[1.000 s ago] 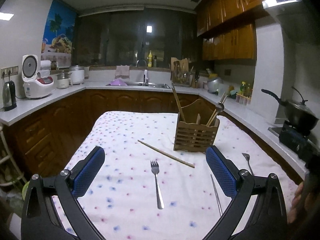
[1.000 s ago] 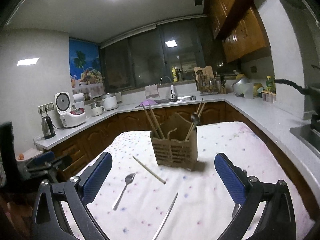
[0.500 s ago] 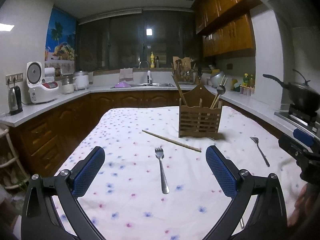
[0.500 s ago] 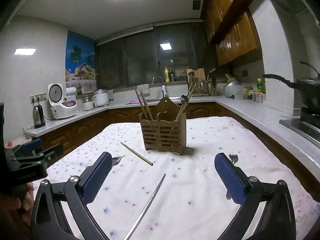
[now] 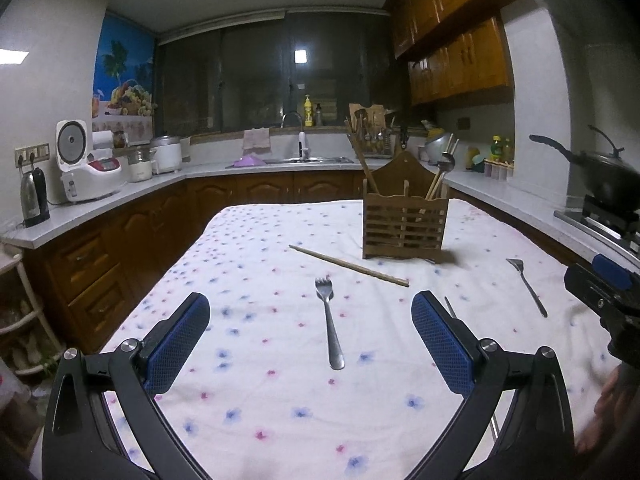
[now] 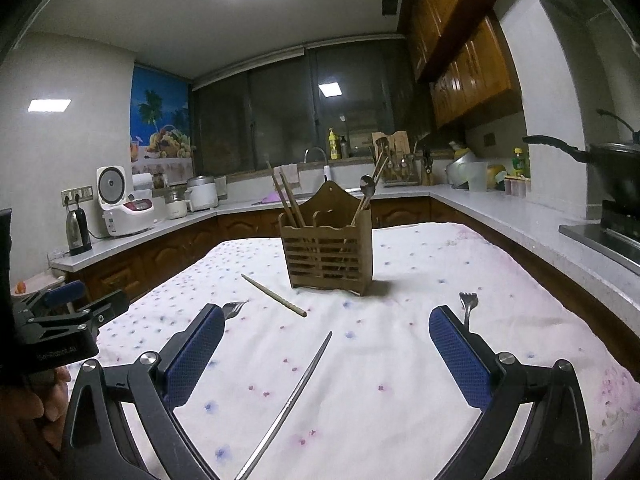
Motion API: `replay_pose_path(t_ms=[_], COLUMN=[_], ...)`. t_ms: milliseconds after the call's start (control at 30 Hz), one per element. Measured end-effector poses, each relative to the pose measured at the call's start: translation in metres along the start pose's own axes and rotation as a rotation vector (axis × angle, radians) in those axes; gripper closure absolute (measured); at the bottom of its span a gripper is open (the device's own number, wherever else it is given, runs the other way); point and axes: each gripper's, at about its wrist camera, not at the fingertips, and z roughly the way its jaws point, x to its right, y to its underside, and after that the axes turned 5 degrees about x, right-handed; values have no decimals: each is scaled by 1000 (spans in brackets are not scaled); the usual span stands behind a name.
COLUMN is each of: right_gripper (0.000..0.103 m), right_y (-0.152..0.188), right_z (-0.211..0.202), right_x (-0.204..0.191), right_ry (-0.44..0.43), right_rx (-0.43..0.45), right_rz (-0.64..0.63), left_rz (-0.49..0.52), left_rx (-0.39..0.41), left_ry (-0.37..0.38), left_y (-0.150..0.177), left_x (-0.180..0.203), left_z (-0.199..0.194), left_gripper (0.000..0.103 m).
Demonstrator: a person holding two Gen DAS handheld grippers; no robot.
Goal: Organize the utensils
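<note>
You are holding the left gripper (image 5: 310,334) spread wide over the fork (image 5: 330,320). You are holding the right gripper (image 6: 324,354) spread wide over the metal chopstick (image 6: 292,400).

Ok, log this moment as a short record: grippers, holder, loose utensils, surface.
left gripper: open, empty, above the cloth
right gripper: open, empty
holder: wooden, upright, chopsticks and a spoon inside
loose on cloth: wooden chopstick, metal chopstick, near fork, far fork
surface: table under a floral cloth
</note>
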Motion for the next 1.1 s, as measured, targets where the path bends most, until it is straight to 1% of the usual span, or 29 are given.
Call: replay_pose_path(t_ms=[300, 1100], right_gripper=[0, 0], right_y=[6, 4], right_z=[-2, -5], right_x=[1, -1], right_ry=[5, 3], right_rx=[-29, -19], right_rz=[4, 2], left_rz=[-1, -2], left_rx=[-22, -27], left_ry=[0, 3], left_y=[3, 4], left_x=[0, 3], left_z=[0, -3], left_gripper=[0, 0])
